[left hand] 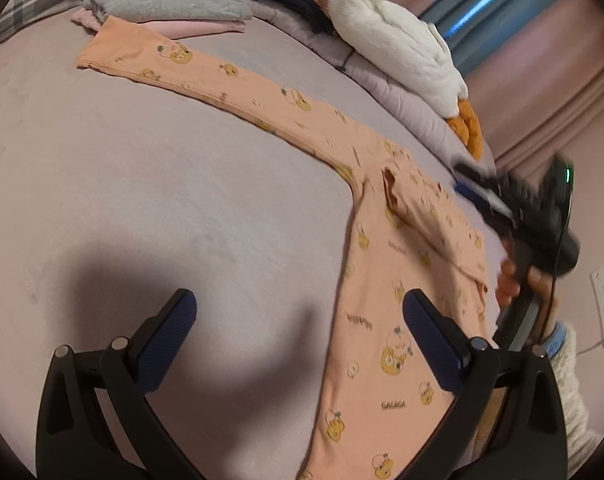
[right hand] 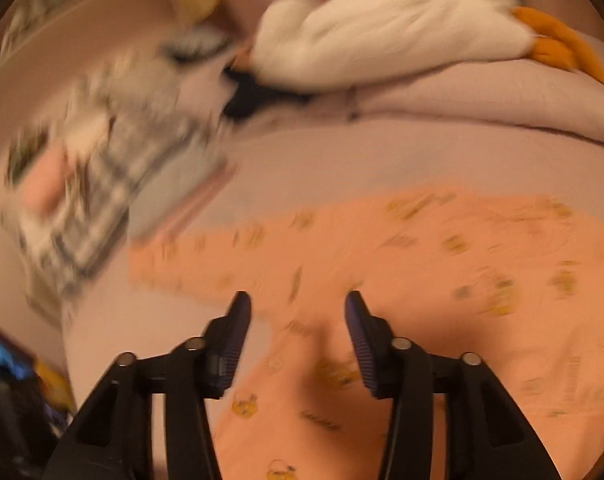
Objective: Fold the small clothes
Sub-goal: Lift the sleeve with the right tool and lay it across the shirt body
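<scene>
sleeve first, since the coming move hangs on it: on the pale lilac bedsheet (left hand: 121, 200) the peach cotton top printed with yellow cartoon ducks (left hand: 386, 320) lies flat, and its one spread long sleeve (left hand: 221, 84) runs far out to the upper left in the left wrist view, ending just beside the folded stack of grey and pink clothes (left hand: 169, 4). moving right, the left gripper (left hand: 299, 312) hangs spread wide with nothing in it, one blue pad over bare sheet and the other over the lower body of the top. further right, the other sleeve already lies folded across the chest, and at that edge the right gripper (left hand: 468, 182) shows blurred. in its own view the right gripper (right hand: 297, 308) is parted and empty, hovering above the cloth near where sleeve meets body. the sleeve's long axis leads away from both tools; by my reading its cuff sits on the left gripper's side, so that hand looks better placed to carry it inward.
</scene>
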`<action>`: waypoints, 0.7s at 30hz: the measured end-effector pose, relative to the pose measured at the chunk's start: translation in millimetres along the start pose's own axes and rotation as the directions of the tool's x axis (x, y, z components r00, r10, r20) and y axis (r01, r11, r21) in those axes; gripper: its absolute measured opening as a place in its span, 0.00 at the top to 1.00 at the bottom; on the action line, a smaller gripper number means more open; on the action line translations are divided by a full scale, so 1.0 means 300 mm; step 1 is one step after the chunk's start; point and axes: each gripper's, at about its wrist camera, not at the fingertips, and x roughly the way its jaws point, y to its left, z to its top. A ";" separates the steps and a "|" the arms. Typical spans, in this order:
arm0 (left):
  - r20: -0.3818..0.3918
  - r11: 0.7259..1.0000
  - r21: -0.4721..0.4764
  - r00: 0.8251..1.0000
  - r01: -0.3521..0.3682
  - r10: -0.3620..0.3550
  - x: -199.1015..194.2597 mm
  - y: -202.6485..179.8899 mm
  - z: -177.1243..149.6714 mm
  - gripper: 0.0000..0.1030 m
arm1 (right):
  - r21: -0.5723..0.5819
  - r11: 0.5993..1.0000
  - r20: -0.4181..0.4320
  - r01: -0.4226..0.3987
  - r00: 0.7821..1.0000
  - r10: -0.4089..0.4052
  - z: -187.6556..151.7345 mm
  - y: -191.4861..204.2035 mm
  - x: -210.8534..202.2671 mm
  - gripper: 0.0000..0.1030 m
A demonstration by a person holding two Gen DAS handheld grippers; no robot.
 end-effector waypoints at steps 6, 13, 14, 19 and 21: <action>0.022 0.993 -0.121 1.000 0.000 0.003 -0.015 0.094 0.111 0.00 | 0.014 0.987 -0.094 0.163 0.982 -0.161 -0.080 -0.131 0.018 0.79; 0.007 0.991 -0.128 0.999 -0.037 0.038 -0.023 0.132 0.107 0.00 | -0.283 0.953 -0.127 0.107 0.981 -0.148 -0.139 0.081 0.105 0.73; 0.004 0.991 -0.132 0.999 -0.034 0.035 -0.019 0.137 0.107 0.00 | -0.315 0.941 -0.132 0.121 0.977 -0.170 -0.141 0.098 0.127 0.73; -0.009 0.989 -0.145 1.000 -0.022 0.021 -0.007 0.162 0.098 0.00 | -0.416 0.889 -0.144 0.191 0.951 -0.272 -0.144 0.121 0.204 0.70; -0.012 0.989 -0.147 1.000 -0.018 0.016 -0.006 0.165 0.095 0.00 | -0.409 0.892 -0.162 0.191 0.947 -0.277 -0.147 0.116 0.219 0.70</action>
